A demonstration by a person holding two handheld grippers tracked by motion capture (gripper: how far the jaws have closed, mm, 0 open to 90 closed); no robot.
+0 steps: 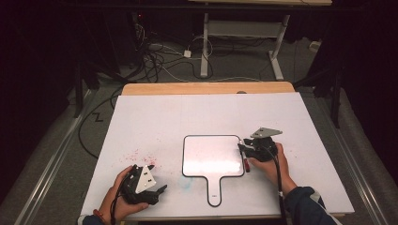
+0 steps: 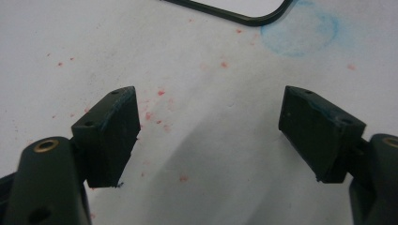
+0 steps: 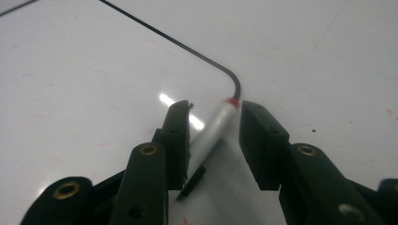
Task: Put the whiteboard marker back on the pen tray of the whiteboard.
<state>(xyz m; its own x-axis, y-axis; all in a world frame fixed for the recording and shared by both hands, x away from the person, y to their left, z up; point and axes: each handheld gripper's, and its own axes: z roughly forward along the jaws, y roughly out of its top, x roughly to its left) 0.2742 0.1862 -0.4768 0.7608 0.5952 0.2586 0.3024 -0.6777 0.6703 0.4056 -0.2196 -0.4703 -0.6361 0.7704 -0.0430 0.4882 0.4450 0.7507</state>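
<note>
A slim white marker (image 3: 213,133) with a red tip is seen lying on the right edge of the black-rimmed whiteboard (image 1: 211,159), between the right gripper's (image 1: 247,149) parted, unpressing jaws. The left gripper (image 2: 209,136) is held released near the tabletop's (image 1: 155,117) front-left corner.

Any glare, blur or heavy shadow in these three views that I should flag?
High view: dark surroundings, and the whiteboard shines with washed-out glare. Left gripper view: the near jaws are soft, and a broad shadow falls on the table between them. Right gripper view: bright glints on the whiteboard beside the marker, and the jaws' near ends are blurred.
</note>
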